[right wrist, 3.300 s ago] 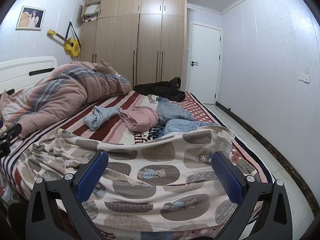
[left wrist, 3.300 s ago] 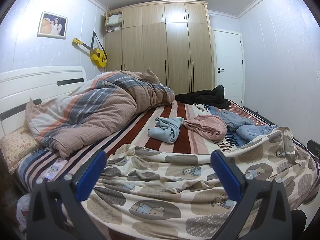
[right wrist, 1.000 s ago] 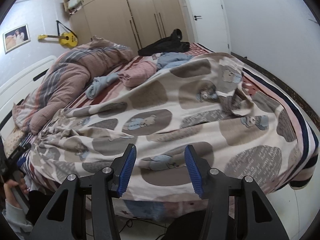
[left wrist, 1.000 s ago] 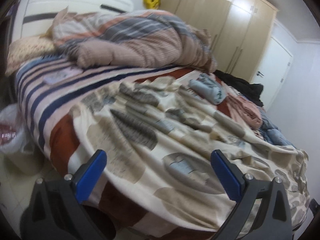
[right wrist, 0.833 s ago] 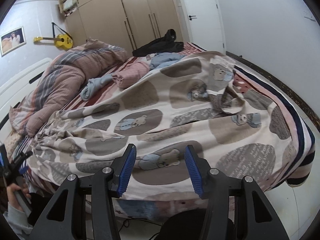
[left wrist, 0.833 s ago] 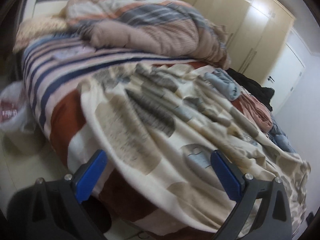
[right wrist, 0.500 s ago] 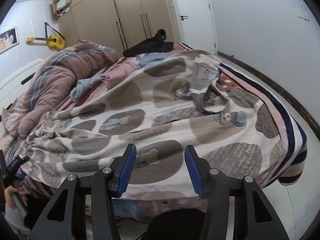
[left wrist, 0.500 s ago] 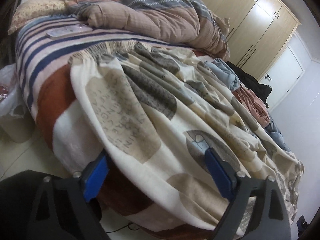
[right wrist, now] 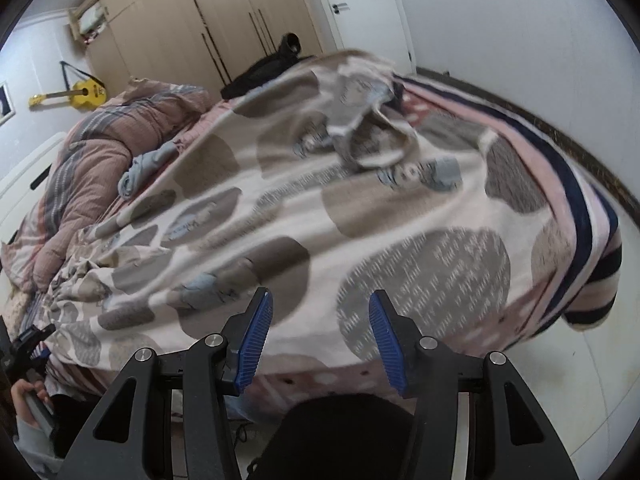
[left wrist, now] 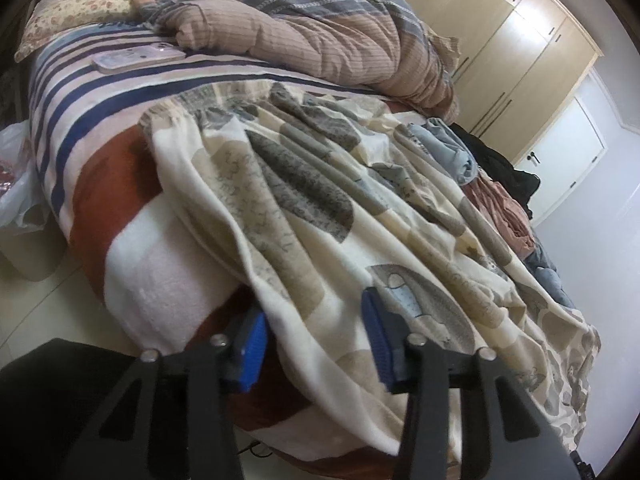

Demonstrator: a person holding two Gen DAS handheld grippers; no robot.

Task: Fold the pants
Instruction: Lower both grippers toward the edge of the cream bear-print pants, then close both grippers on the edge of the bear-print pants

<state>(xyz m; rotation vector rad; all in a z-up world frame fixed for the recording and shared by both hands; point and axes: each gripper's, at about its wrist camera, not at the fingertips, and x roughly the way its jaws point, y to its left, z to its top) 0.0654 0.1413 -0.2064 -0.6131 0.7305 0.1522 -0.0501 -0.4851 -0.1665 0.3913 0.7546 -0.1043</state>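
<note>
The pants [left wrist: 328,216] are cream with grey-brown patches and bear prints. They lie spread across the foot of the bed, waistband [left wrist: 192,108] at the far left, and hang over the bed's edge. My left gripper [left wrist: 314,342] is half open, its blue pads astride the hanging edge of the pants, not clamped. In the right wrist view the pants [right wrist: 320,208] cover the bed's near end, blurred by motion. My right gripper [right wrist: 320,336] is partly open just in front of their lower edge, holding nothing.
A striped blanket [left wrist: 116,152] covers the bed. A rumpled duvet [left wrist: 304,28] and a phone [left wrist: 136,58] lie near the pillow. Blue [left wrist: 452,148], pink [left wrist: 504,208] and black [right wrist: 268,68] clothes lie beyond. Wardrobe [right wrist: 208,32], door and guitar [right wrist: 80,94] stand behind.
My left gripper has dropped to the bed's edge and narrowed around the hanging pants edge. My right gripper has moved closer to the pants and stays partly open.
</note>
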